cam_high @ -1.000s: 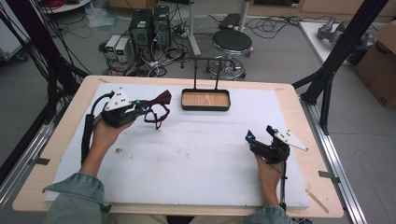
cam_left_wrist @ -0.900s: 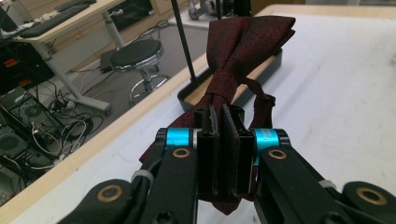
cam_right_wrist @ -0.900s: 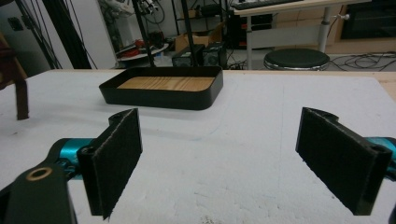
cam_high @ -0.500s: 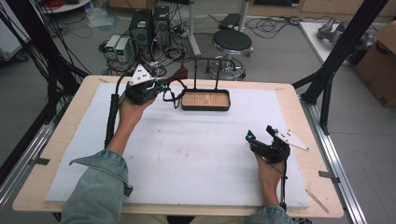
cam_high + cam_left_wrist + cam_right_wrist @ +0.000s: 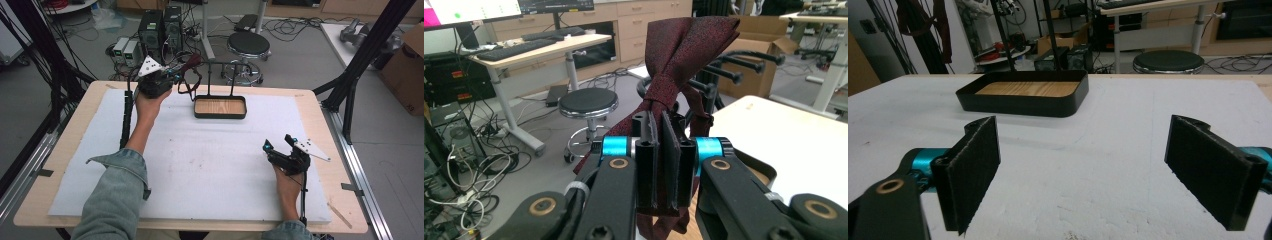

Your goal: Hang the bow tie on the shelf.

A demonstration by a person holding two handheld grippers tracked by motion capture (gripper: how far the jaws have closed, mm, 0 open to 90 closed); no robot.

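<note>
On the white-padded table (image 5: 210,165), the left gripper (image 5: 663,150) pinches a dark red bow tie (image 5: 684,45) aloft beside the black stand (image 5: 220,64); hanging it seems next. Right gripper (image 5: 1098,170) rests wide open, empty.

The white foam mat (image 5: 210,165) on the wooden table lies bare across its middle and near edge, giving open passage. Near the far edge stands a black wood-floored tray (image 5: 220,107) with a thin black hanger stand (image 5: 220,75) rising from it, blocking that stretch. The dark red bow tie (image 5: 684,50) hangs just beside the stand's pegs.
</note>
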